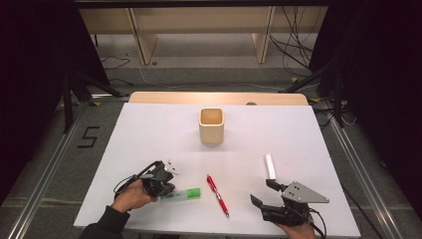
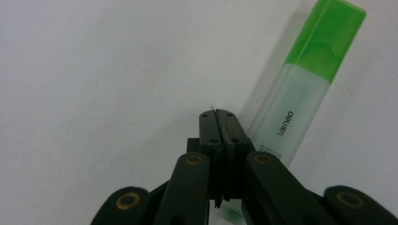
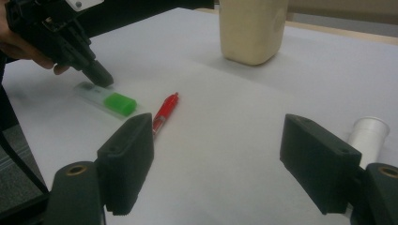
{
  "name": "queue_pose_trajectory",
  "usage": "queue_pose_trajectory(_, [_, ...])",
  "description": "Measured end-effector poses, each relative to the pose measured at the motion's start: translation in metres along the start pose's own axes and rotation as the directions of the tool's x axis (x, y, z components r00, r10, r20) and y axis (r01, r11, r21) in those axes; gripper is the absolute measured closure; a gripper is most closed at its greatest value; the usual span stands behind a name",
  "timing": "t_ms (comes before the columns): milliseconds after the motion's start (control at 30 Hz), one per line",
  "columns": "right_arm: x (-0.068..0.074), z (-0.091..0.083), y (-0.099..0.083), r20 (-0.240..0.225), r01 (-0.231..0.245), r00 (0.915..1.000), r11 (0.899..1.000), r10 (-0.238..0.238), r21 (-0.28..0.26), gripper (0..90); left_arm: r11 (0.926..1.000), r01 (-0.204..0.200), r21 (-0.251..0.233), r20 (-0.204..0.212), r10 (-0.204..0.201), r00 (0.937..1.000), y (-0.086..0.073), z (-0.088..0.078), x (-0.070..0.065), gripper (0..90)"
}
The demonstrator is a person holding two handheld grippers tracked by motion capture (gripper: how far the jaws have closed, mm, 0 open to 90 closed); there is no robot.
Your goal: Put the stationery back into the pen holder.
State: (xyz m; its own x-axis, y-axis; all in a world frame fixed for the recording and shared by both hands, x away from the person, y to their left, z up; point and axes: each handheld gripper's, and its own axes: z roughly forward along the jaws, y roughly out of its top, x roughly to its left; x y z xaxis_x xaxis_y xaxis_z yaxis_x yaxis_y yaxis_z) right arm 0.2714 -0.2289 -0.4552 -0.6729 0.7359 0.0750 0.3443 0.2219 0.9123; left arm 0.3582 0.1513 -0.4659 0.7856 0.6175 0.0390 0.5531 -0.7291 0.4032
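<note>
A green-capped highlighter [image 1: 181, 195] lies flat on the white table near the front left. My left gripper [image 1: 166, 190] is shut, its tips at the clear end of the highlighter [image 2: 300, 98], which runs past the right side of the closed jaws; nothing is between them. From the right gripper view the left gripper [image 3: 101, 77] rests on that end of the highlighter [image 3: 108, 98]. My right gripper [image 1: 261, 190] stands open at the front right with nothing between its jaws [image 3: 218, 140]. A red pen [image 1: 217, 195] lies between the two grippers.
A beige square cup [image 1: 211, 126] stands upright at the middle of the white table [image 1: 149, 129]. A white tube [image 1: 270, 166] lies just beyond the right gripper, seen beside its right jaw [image 3: 368, 136]. The red pen [image 3: 164, 112] lies right of the highlighter.
</note>
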Motion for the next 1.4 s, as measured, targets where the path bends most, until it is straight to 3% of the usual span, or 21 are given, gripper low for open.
queue_pose_trajectory(333, [-0.001,0.0,0.0,0.004,-0.004,1.0,1.0,0.004,0.001,27.0,0.9986,-0.02,0.049,0.028,0.019,0.9994,0.0,-0.005,-0.01,88.9])
queue_pose_trajectory(400, [0.0,-0.001,0.0,0.004,0.001,1.0,1.0,-0.001,0.001,27.0,0.9992,-0.007,0.04,0.023,0.006,0.9997,0.0,-0.005,-0.01,88.2])
queue_pose_trajectory(467, [0.0,-0.001,0.0,0.006,-0.002,1.0,1.0,0.002,-0.001,27.0,0.9996,-0.006,0.026,0.021,0.005,0.9998,0.002,-0.008,-0.009,82.1])
queue_pose_trajectory(600, [-0.001,-0.002,0.0,0.008,-0.004,1.0,1.0,0.004,0.001,27.0,0.9988,0.02,-0.045,0.018,-0.02,0.9996,0.006,-0.021,-0.008,69.0])
queue_pose_trajectory(733, [0.0,-0.001,-0.001,0.008,-0.002,1.0,1.0,0.002,0.004,27.0,0.9965,0.012,-0.083,0.086,-0.005,0.9963,0.008,-0.029,-0.01,47.4])
queue_pose_trajectory(800, [-0.001,-0.001,-0.001,0.009,-0.003,1.0,1.0,0.003,0.003,27.0,0.9969,0.006,-0.079,0.106,0.002,0.9944,0.01,-0.028,-0.013,38.2])
queue_pose_trajectory(967, [-0.001,-0.001,-0.001,0.008,-0.004,1.0,1.0,0.004,0.003,27.0,0.9991,-0.037,-0.023,0.076,0.039,0.9964,0.015,-0.018,-0.023,27.6])
queue_pose_trajectory(1200, [0.0,-0.002,-0.001,0.007,-0.001,1.0,1.0,0.001,0.004,27.1,0.9976,-0.067,0.017,0.066,0.065,0.9957,0.017,-0.009,-0.029,27.3])
queue_pose_trajectory(1400, [0.0,-0.001,-0.001,0.008,-0.001,1.0,1.0,0.001,0.008,27.0,0.9963,-0.079,0.034,0.068,0.076,0.9948,0.018,-0.003,-0.031,37.6])
